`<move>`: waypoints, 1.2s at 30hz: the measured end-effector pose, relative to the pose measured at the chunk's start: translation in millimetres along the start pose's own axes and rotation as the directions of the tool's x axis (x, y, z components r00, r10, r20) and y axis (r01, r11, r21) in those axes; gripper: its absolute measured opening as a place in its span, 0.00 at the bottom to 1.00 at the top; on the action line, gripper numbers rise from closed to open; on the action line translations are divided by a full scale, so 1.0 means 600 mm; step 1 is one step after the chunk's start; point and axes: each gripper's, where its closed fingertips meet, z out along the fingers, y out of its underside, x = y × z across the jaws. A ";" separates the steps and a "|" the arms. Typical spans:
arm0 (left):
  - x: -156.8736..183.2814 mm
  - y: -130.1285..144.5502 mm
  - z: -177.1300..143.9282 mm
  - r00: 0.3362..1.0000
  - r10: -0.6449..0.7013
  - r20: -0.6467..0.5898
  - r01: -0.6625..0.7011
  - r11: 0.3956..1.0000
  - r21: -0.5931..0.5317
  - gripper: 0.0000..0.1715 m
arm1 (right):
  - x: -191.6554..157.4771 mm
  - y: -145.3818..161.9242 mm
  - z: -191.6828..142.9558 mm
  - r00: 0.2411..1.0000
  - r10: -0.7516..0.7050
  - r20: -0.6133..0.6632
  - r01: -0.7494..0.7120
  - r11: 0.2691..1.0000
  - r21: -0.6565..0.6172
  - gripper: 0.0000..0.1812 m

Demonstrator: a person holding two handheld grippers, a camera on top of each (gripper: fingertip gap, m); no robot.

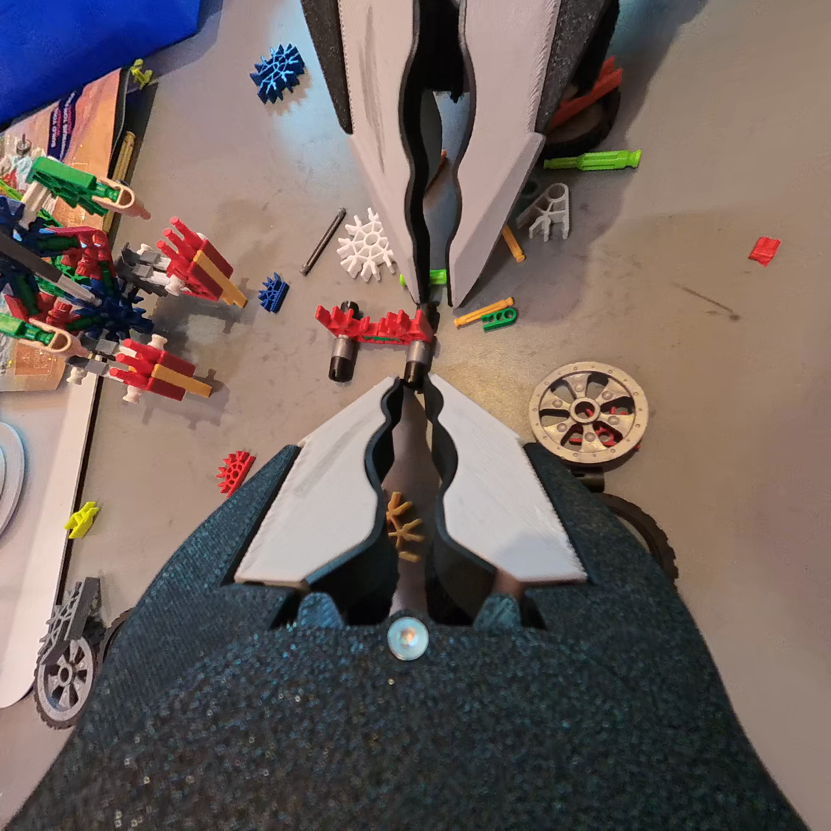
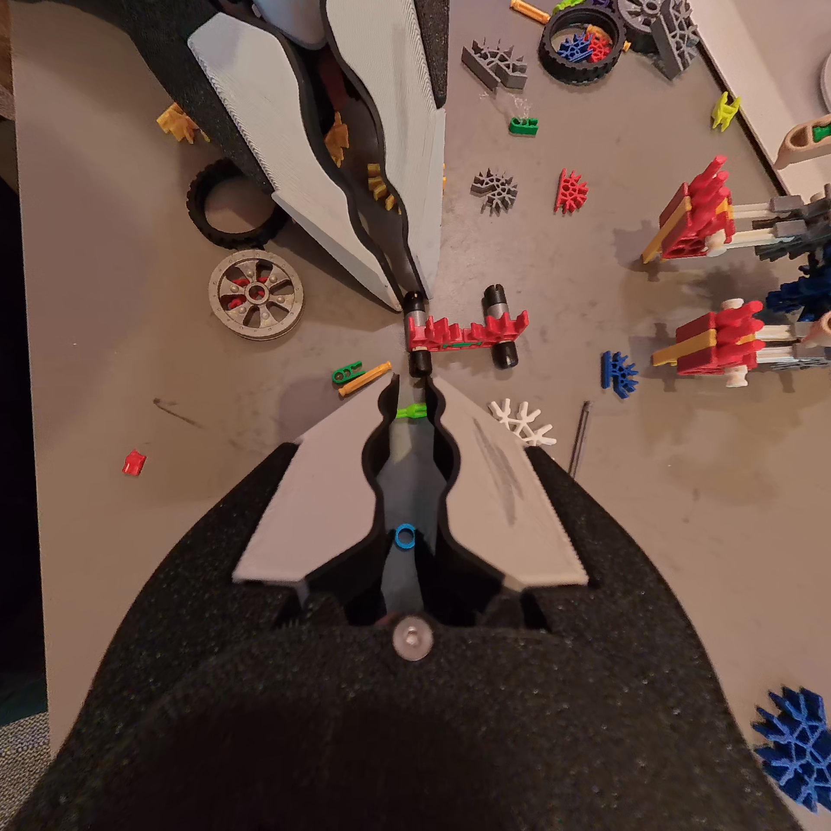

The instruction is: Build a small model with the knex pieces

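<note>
Pinching from opposite ends, the left gripper closes on one black-and-grey peg of the red connector piece, while the right gripper, nearly shut, meets that peg's other tip just ahead of its fingertips; whether it grips, I cannot tell. A silver wheel hub lies beside the left fingers.

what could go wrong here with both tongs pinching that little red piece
1. Both tongs, left and right, meet at the same black peg end of the red connector assembly; the tips could collide or twist it apart.
2. The far peg hangs unsupported, so the assembly may swing.
3. Loose bits nearby, like the orange rod and white snowflake connector, could get knocked.
</note>
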 end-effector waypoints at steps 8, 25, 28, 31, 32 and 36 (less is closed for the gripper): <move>0.000 0.000 0.000 1.000 0.003 0.000 -0.003 1.000 0.000 0.04 | 0.004 0.000 0.001 1.000 -0.019 -0.014 0.019 1.000 -0.008 0.04; -0.001 -0.002 0.003 1.000 0.012 -0.006 -0.012 1.000 0.003 0.04 | 0.014 -0.002 0.003 0.999 -0.040 -0.020 0.040 0.999 -0.011 0.04; -0.001 -0.002 0.003 1.000 0.011 -0.007 -0.011 1.000 0.002 0.03 | 0.014 -0.002 0.004 0.999 -0.043 -0.021 0.043 0.999 -0.001 0.04; 0.000 -0.002 0.004 1.000 0.007 -0.015 -0.007 1.000 0.001 0.03 | 0.014 -0.003 0.004 0.999 -0.051 -0.020 0.051 0.999 0.001 0.04; 0.000 -0.003 0.004 1.000 0.012 -0.015 -0.012 1.000 0.001 0.03 | 0.014 -0.003 0.005 0.998 -0.057 -0.020 0.057 0.998 0.000 0.03; 0.001 -0.003 0.004 1.000 0.012 -0.002 -0.012 1.000 -0.003 0.03 | 0.013 -0.004 0.005 0.998 -0.067 -0.012 0.067 0.998 0.005 0.03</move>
